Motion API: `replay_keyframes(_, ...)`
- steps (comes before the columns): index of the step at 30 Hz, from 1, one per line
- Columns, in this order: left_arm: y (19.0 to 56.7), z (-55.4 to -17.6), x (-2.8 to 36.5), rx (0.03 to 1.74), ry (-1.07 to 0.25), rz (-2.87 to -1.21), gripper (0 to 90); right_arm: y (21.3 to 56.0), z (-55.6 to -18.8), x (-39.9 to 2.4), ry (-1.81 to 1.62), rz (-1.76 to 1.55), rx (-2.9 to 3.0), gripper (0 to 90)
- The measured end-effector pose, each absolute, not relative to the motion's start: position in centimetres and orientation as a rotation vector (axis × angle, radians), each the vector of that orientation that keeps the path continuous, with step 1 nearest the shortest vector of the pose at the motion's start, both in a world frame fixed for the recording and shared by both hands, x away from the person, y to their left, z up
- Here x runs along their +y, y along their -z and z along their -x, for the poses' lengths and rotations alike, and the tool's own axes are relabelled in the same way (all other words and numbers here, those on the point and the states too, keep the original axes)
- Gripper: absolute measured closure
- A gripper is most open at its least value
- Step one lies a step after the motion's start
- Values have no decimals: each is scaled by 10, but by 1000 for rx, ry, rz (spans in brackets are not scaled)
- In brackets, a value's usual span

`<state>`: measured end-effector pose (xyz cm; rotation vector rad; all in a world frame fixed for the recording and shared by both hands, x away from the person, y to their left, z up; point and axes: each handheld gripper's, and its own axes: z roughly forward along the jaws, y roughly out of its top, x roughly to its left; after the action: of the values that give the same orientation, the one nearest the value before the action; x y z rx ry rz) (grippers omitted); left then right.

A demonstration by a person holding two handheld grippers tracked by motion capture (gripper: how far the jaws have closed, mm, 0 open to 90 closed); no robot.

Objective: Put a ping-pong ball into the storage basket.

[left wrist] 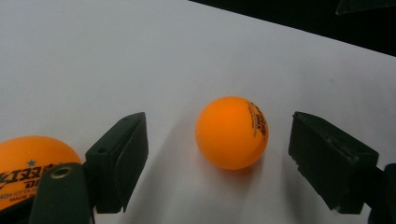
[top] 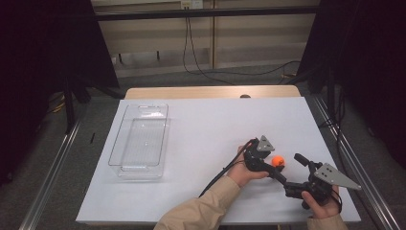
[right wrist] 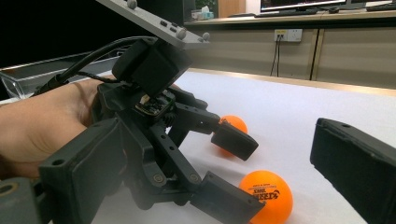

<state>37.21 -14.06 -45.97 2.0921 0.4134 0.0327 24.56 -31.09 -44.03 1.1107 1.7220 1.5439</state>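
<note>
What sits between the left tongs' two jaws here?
An orange ball lies on the white table between the open left tongs, clear of both pads, as the left gripper view shows.

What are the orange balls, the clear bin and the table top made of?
Balls: likely thin plastic, matte with a soft sheen and printed black lettering, like table-tennis balls. Bin: clear rigid plastic, glossy; the surface shows through its walls. Table top: a white matte sheet, paper or laminate, over a wood-coloured board at the far edge.
</note>
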Motion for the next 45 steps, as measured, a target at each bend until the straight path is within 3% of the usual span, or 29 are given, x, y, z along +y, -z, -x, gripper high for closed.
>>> replay_keyframes(18, 460, -371, -145, 389, -21, -2106, 311, 440, -246, -311, -1544, -1112, 1721, 27)
replay_keyframes(36, 460, -372, -151, 378, -26, -2146, 332, 440, -246, -311, -1543, -1108, 1727, 27)
replay_keyframes(45, 460, -373, -153, 360, -29, -2170, 434, 440, -246, -311, -1545, -1110, 1726, 27)
